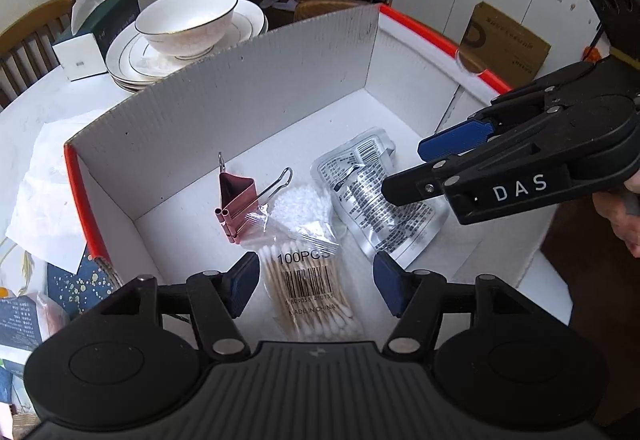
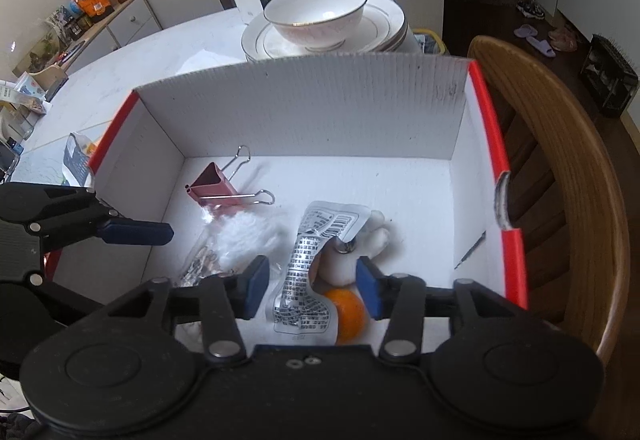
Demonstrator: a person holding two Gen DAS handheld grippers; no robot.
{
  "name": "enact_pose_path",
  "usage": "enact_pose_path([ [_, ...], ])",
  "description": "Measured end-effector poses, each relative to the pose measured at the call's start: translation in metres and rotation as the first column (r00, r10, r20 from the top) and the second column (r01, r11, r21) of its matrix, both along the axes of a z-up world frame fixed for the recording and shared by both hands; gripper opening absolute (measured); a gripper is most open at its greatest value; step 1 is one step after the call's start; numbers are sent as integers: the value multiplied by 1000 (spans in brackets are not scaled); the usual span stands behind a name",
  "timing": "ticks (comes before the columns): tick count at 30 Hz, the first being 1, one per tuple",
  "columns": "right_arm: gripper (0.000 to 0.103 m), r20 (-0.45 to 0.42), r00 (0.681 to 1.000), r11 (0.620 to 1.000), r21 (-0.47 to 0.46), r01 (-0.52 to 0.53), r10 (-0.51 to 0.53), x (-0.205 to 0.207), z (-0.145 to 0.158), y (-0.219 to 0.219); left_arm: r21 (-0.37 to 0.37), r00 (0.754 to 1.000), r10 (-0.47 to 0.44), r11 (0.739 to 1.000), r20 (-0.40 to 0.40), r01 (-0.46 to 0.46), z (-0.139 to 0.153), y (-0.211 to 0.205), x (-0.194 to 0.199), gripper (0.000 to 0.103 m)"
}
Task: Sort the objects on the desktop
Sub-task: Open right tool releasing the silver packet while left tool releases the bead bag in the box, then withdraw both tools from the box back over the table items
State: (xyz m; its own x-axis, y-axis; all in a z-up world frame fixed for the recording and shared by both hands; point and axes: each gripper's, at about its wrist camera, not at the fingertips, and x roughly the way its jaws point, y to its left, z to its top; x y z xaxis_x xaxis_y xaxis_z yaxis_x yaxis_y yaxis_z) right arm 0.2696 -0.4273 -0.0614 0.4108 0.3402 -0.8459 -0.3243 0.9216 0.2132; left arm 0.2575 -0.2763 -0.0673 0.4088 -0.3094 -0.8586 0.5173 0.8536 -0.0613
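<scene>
- Presently, white box (image 1: 256, 88) on the desk holds all sorted items.
- Left gripper (image 1: 316, 280) wide open, empty, above cotton swab bag (image 1: 308, 280).
- Right gripper (image 2: 310, 284) wide open, empty, over foil packet (image 2: 308, 280).
- Right view alone shows orange ball (image 2: 350, 314) and white plush toy (image 2: 360, 244).
- Pink binder clip (image 1: 234, 204) near box's far-left corner.

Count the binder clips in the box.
1. The pink binder clip stands near the left back corner of the white box, touching the cotton swab bag. Others may hide under the silver packet.
</scene>
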Motion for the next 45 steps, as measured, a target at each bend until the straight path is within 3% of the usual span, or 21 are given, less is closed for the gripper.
enact_pose_path([
  [17, 70, 81, 997, 999, 41, -21, 17, -20, 29, 6, -110, 994, 58, 993, 94, -47, 32, 29, -33, 62],
  [21, 72, 106, 994, 999, 48, -21, 16, -29, 36, 11, -138, 989, 76, 989, 130, -58, 41, 44, -44, 69],
  [24, 74, 136, 991, 998, 58, -3, -5, -36, 42, 15, -164, 985, 94, 984, 146, -70, 47, 58, -51, 70],
  [29, 82, 179, 984, 998, 66, 7, -19, -50, 53, 27, -189, 977, 118, 978, 178, -83, 57, 82, -61, 79],
  [40, 85, 262, 961, 990, 134, 55, -88, -79, 67, 71, -201, 964, 156, 973, 213, -113, 67, 150, -81, 84],
  [45, 87, 274, 958, 988, 148, 41, -81, -91, 67, 103, -201, 951, 191, 969, 242, -144, 71, 188, -91, 91],
])
